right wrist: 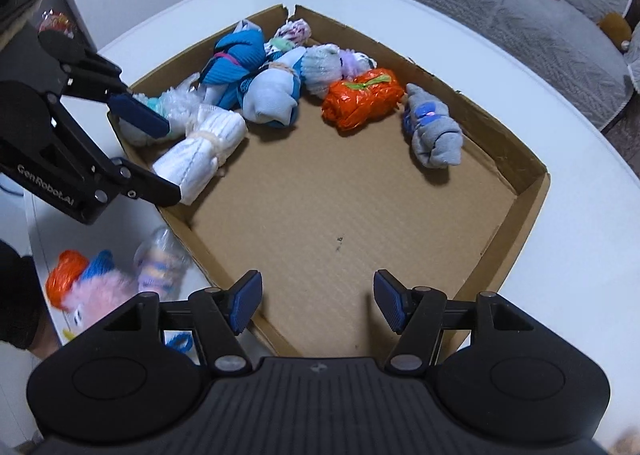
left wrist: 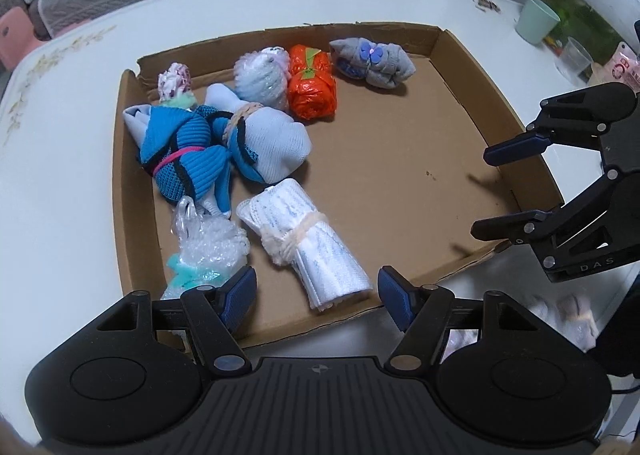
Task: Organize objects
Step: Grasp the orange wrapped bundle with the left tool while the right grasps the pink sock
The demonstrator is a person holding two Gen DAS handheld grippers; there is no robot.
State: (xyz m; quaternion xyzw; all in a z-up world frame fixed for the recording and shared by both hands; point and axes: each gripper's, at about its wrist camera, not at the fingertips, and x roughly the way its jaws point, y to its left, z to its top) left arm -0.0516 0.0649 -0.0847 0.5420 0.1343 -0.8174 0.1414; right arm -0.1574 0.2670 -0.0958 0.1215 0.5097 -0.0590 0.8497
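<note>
Left tongs [left wrist: 316, 295] parted, empty, right tongs [right wrist: 318, 301] likewise

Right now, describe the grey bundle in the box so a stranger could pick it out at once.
Find the shallow cardboard box on the white table. Most bundles crowd one side; follow the back wall past the orange plastic bundle. The grey bundle lies apart there, the only grey one, with a small blue flower-shaped clip on top.

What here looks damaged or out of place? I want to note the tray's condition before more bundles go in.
The cardboard tray has a torn, ragged far corner by the bundles. A few bundles lie outside it on the table, blurred. Nothing looks spilled.
</note>
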